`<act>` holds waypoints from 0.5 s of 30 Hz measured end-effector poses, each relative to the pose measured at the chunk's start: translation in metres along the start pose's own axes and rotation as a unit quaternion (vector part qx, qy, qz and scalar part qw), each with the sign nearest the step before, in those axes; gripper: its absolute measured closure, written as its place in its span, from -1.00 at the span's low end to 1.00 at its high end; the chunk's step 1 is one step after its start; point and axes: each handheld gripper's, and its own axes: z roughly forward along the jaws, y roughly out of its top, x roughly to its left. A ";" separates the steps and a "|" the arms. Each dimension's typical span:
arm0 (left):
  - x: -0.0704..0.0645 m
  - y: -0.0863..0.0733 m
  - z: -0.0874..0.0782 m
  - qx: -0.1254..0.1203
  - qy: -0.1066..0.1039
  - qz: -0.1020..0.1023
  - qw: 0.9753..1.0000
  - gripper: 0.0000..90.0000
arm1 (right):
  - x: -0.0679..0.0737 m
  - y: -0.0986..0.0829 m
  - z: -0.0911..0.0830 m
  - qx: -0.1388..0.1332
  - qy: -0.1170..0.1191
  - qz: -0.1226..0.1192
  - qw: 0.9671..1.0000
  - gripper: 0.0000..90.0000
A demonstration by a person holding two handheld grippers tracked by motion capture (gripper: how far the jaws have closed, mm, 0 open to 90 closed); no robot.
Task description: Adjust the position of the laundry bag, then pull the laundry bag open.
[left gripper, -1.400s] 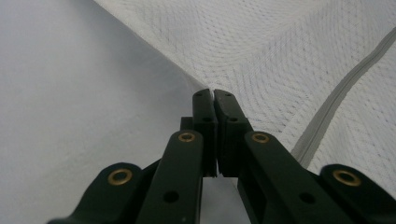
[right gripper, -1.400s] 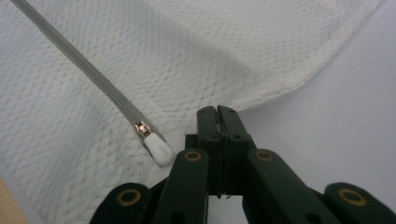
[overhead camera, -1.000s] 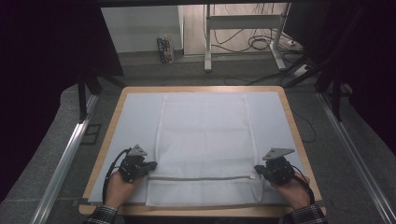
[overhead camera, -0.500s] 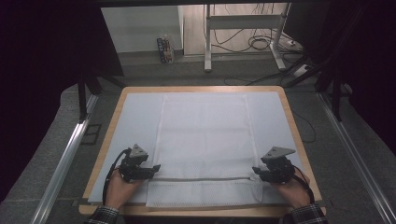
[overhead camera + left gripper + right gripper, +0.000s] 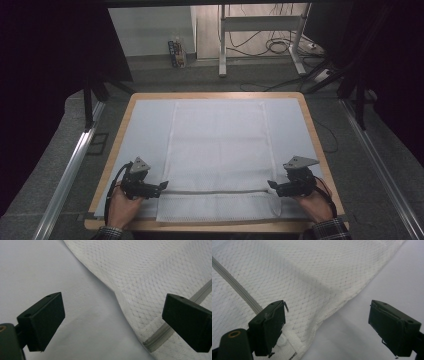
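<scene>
A white mesh laundry bag [image 5: 217, 155] with a grey zipper [image 5: 215, 191] lies flat. The left gripper [image 5: 161, 186] and right gripper [image 5: 272, 185] flank its side edges, jaws spread and empty.

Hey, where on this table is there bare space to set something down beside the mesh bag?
Two bare strips of the table cover flank the white mesh laundry bag: one to its left, one to its right, each running to the wooden table edge. The near corners are crowded by the left gripper and right gripper.
</scene>
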 end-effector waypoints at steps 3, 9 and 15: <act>-0.001 0.000 0.002 -0.001 0.005 0.010 1.000 -0.91 | -0.001 0.000 -0.001 -0.003 0.001 0.003 1.000 -0.72; -0.002 0.000 0.000 -0.008 0.011 0.016 1.000 -0.90 | 0.001 0.000 0.001 -0.004 -0.006 0.006 1.000 -0.75; -0.005 0.001 -0.001 -0.012 0.016 0.028 0.999 -0.89 | 0.004 0.001 0.000 -0.009 -0.004 0.013 1.000 -0.86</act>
